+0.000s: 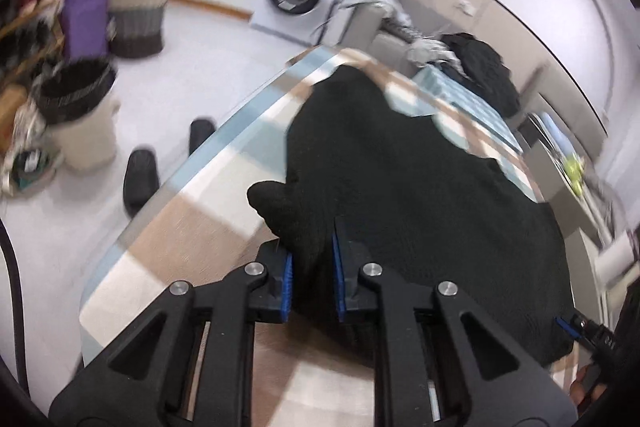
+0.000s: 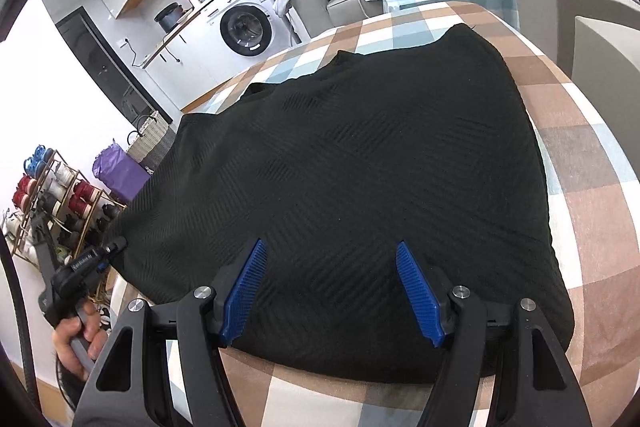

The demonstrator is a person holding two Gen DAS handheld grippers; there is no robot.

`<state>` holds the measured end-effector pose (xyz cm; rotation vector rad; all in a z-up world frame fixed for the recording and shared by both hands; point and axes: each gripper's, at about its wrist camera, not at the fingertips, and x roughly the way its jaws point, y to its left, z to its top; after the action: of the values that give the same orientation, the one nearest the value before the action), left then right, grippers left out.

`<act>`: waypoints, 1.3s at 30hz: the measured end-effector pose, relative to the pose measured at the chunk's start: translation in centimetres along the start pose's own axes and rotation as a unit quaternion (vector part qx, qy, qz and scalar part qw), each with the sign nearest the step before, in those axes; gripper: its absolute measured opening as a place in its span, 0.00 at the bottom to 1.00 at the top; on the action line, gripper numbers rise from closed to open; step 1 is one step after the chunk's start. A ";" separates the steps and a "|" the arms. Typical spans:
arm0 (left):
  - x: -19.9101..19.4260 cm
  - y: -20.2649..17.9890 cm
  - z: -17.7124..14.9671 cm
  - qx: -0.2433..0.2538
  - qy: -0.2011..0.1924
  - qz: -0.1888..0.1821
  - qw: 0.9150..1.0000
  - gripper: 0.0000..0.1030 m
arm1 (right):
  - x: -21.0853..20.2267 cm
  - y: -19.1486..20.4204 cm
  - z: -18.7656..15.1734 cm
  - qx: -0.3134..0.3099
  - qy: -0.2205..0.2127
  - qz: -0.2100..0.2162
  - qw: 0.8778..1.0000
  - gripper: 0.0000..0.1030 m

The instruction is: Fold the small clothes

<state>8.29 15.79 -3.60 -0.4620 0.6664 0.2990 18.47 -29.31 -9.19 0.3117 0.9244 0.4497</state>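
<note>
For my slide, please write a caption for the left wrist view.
Left gripper pinches a black knit garment on the checked tablecloth.

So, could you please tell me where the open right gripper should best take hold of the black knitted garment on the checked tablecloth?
Probably the near hem of the black knitted garment, approached from the table's near edge. That hem lies flat and free on the checked tablecloth, just under the right gripper, whose jaws stand open. The left gripper already pinches the garment's left edge.
</note>
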 end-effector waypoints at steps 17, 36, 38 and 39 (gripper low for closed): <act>2.3 -20.6 -4.5 0.244 0.104 -0.238 0.934 0.07 | 0.8 -1.1 -0.4 0.019 0.015 0.006 1.000 0.69; 3.2 -9.2 -0.7 0.119 0.081 -0.158 0.977 0.62 | 6.0 4.5 2.3 0.029 0.074 0.126 0.989 0.47; 3.2 -8.0 -0.5 0.110 0.081 -0.153 0.979 0.62 | 7.4 5.0 2.2 0.023 0.089 0.105 0.990 0.25; 2.9 -7.5 -0.7 0.107 0.081 -0.151 0.979 0.61 | 8.0 5.1 2.1 0.023 0.099 0.093 0.991 0.08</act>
<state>13.19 9.33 -3.59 -0.3757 0.7657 -0.0986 23.15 -21.02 -11.23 0.4025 1.1045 0.6395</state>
